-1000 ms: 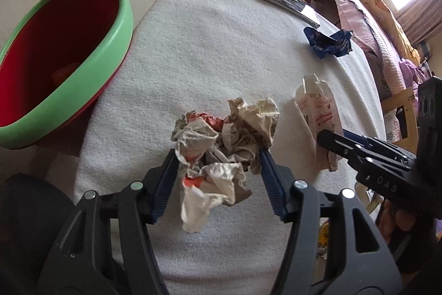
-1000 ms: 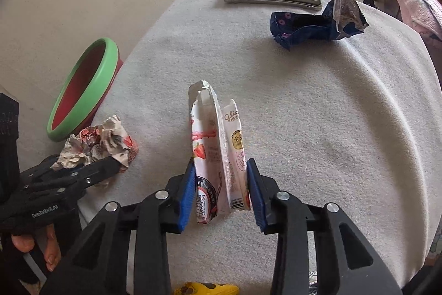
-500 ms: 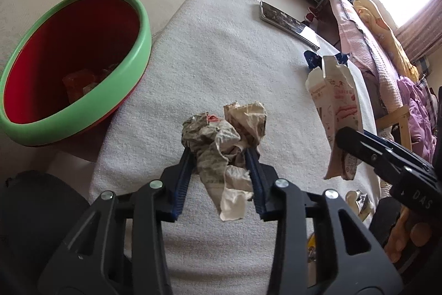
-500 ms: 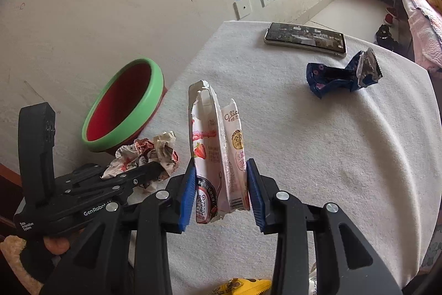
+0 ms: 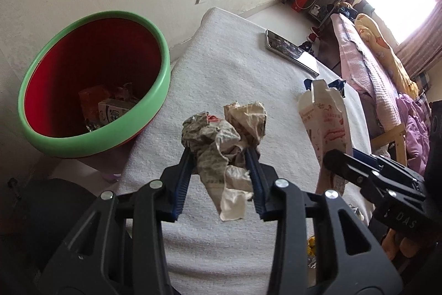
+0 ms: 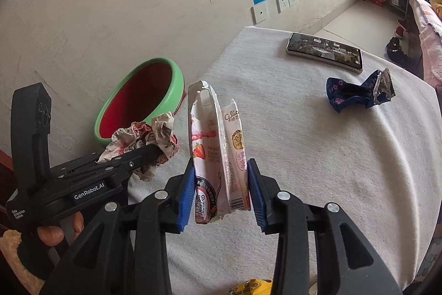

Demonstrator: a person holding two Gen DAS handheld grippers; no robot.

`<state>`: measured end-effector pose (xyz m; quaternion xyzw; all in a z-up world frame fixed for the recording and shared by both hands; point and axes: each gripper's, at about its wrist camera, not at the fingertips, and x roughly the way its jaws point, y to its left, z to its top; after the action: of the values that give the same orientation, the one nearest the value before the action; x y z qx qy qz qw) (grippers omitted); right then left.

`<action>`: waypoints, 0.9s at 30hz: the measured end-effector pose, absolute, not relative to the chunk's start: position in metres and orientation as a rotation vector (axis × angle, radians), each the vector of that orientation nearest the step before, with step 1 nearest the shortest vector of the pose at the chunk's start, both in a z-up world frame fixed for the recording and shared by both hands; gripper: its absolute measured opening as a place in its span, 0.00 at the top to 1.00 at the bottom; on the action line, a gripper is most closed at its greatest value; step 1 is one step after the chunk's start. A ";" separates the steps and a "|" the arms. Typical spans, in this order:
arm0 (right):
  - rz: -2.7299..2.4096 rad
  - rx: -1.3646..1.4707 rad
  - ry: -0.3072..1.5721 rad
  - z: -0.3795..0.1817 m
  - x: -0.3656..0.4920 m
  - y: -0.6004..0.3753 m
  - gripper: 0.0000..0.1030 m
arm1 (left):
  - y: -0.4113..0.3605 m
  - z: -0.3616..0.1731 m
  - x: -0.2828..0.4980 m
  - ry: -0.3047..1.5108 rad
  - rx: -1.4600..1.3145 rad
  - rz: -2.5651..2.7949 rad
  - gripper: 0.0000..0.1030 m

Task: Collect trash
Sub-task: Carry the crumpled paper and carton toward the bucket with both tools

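The left gripper (image 5: 221, 170) is clamped on a crumpled paper wad (image 5: 225, 140), held above the table beside the bin (image 5: 91, 85); it looks light and soft. The right gripper (image 6: 221, 190) pinches a thin, floppy strawberry wrapper (image 6: 214, 156) near its bottom end, and a blue wrapper (image 6: 356, 94) lies on the table (image 6: 331, 156)

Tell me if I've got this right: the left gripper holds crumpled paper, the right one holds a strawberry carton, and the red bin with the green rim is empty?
Not quite. The red bin isn't empty: the left wrist view shows a small carton and wrappers at its bottom. The rest stands: the left gripper holds the crumpled paper, and the right gripper holds the strawberry carton.
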<state>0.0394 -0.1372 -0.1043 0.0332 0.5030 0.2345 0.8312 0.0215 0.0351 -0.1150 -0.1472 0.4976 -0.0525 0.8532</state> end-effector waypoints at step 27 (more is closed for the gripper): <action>0.617 -0.049 1.049 -0.097 0.046 -0.065 0.64 | 0.119 -0.094 0.021 0.945 -0.321 0.084 0.64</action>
<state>0.0461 -0.0654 -0.0971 -0.0231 0.4926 0.2898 0.8203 0.0206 0.1188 -0.0939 -0.1541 0.4531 0.0403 0.8771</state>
